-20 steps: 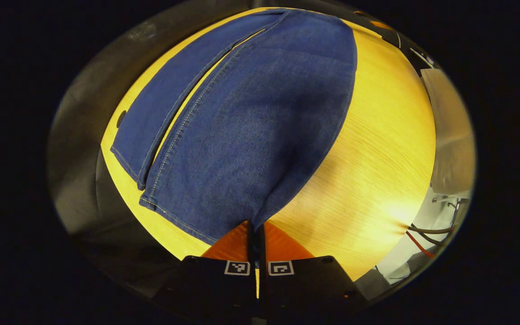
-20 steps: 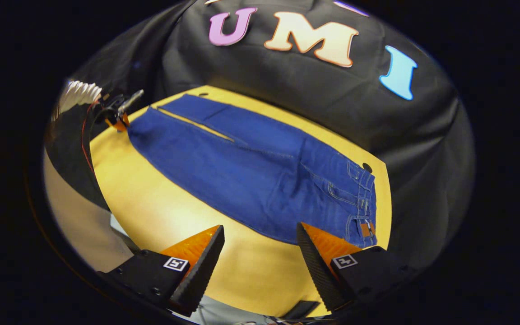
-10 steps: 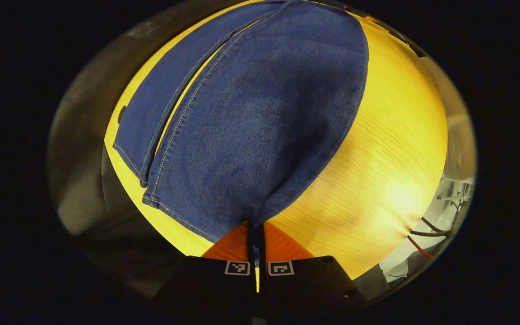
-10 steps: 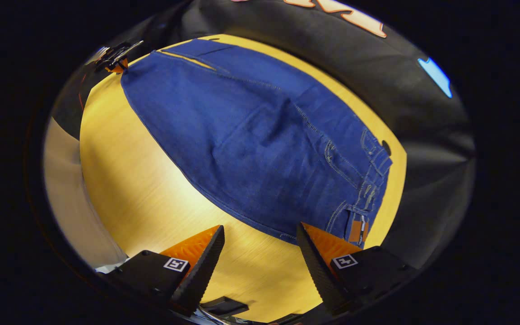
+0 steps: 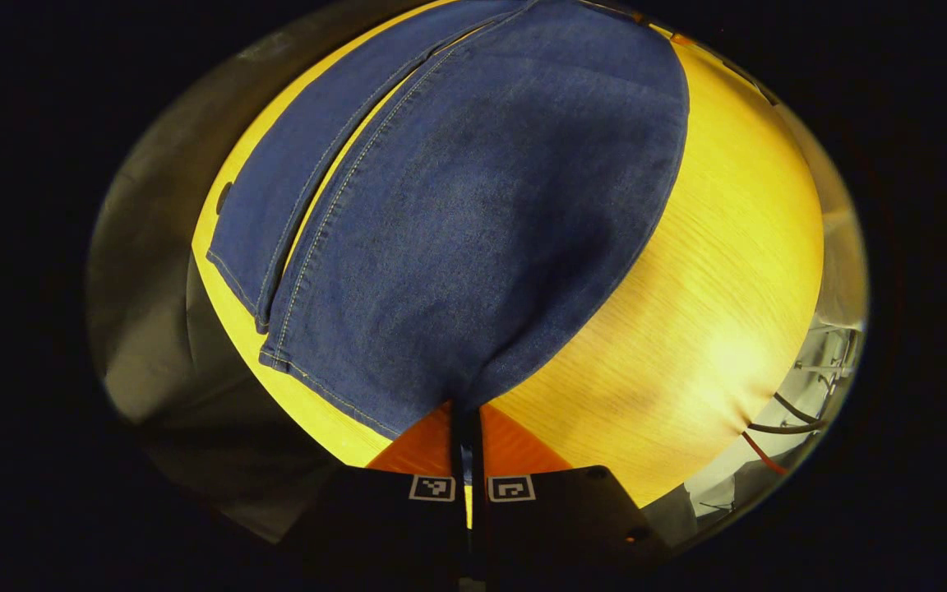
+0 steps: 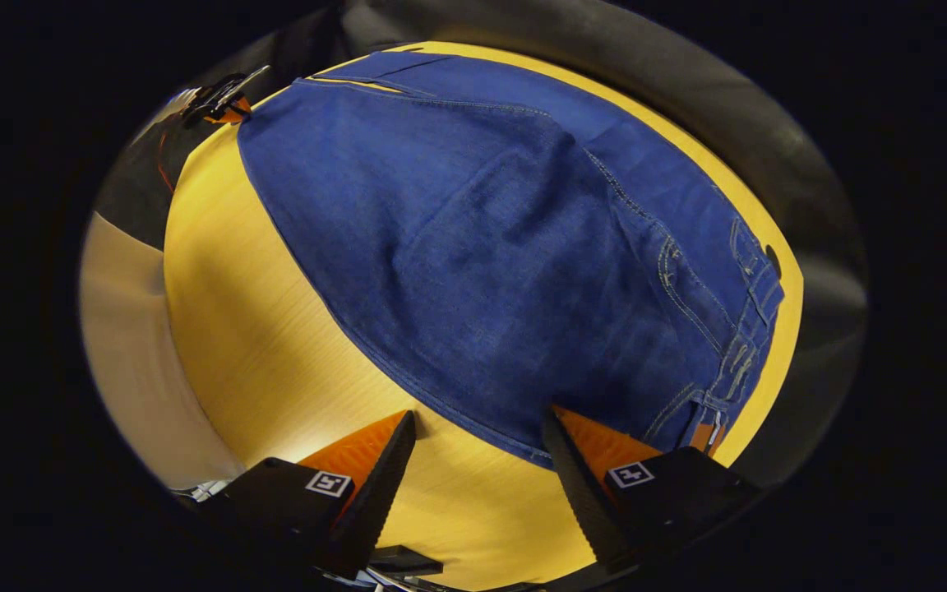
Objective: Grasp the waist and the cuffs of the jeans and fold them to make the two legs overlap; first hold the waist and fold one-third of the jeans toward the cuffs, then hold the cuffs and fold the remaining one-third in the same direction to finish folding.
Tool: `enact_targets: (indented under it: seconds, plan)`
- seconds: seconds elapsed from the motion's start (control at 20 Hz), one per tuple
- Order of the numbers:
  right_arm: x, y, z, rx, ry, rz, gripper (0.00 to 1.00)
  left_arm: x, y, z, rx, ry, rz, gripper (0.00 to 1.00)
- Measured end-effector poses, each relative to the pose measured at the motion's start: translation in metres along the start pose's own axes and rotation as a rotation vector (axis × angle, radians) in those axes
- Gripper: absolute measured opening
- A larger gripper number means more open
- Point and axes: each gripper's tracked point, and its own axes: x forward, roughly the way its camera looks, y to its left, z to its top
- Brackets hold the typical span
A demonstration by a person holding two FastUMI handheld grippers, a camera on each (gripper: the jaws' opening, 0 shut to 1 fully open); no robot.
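Jeans (image 6: 506,247) of dark blue denim lie spread flat on the yellow wooden bench (image 6: 276,345), the two legs side by side with a thin strip of bench showing between them. In the left gripper view, the left gripper (image 5: 465,427) has its fingers (image 5: 422,444) closed together on the near corner of one leg's cuff (image 5: 334,395), and the denim rises straight out from between them; the second leg (image 5: 293,197) lies farther off to the left of the fingers, its hem just beyond the first. Bare bench (image 5: 720,288) stretches to the right of the fingers. In the right gripper view, the right gripper (image 6: 478,469) holds its fingers (image 6: 375,485) spread apart with nothing between them, low over the bench at the near edge of the jeans. The waist (image 6: 736,345), with its belt loops and a brown patch (image 6: 699,434), lies just beyond and to the right of the right-hand finger, which overlaps the denim edge in the picture; whether it touches cannot be told. The left gripper (image 6: 223,97) shows far off to the upper left, at the cuff end.
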Motion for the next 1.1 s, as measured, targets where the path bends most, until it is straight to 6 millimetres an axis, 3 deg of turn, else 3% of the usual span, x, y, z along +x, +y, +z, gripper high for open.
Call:
enact_targets:
  seconds: [0.05, 0.1, 0.2, 0.35, 0.4, 0.45, 0.6, 0.7, 0.75, 0.95, 1.1]
  plan:
    - [0.001, -0.002, 0.0, -0.009, 0.006, 0.004, 0.98, 0.0, 0.0, 0.0, 0.001, 0.0, -0.001, 0.0]
    - [0.0, -0.002, 0.001, -0.01, 0.007, 0.003, 0.92, 0.0, 0.0, 0.0, 0.002, 0.001, -0.003, 0.0]
    - [-0.001, -0.002, 0.001, -0.021, -0.001, 0.002, 0.98, -0.001, 0.0, 0.0, -0.002, -0.001, -0.012, 0.0]
    - [-0.001, -0.003, 0.001, -0.019, 0.001, -0.004, 0.93, -0.001, -0.001, 0.001, -0.031, 0.0, -0.025, 0.0]
    - [-0.001, -0.005, 0.005, -0.022, -0.001, -0.006, 0.89, 0.0, -0.001, 0.002, -0.03, -0.005, -0.027, 0.0]
    - [0.0, -0.01, 0.008, -0.038, 0.001, -0.008, 0.68, 0.0, 0.0, 0.004, -0.028, -0.011, -0.028, 0.01]
    - [0.0, -0.014, 0.02, -0.109, -0.02, -0.016, 0.39, 0.003, -0.001, 0.006, -0.041, -0.02, -0.021, 0.0]
    - [-0.004, -0.018, 0.021, -0.046, -0.031, -0.044, 0.25, 0.003, -0.002, 0.006, -0.055, -0.023, -0.005, 0.0]
    - [-0.003, -0.017, 0.023, 0.011, -0.037, -0.064, 0.13, 0.003, -0.001, 0.006, -0.06, -0.025, 0.009, 0.01]
    - [-0.006, -0.019, 0.019, 0.162, -0.068, -0.147, 0.03, 0.003, 0.002, 0.007, -0.07, -0.064, 0.112, 0.01]
    - [-0.006, -0.023, 0.019, 0.198, -0.099, -0.272, 0.03, 0.003, 0.008, 0.004, -0.131, -0.104, 0.259, 0.0]
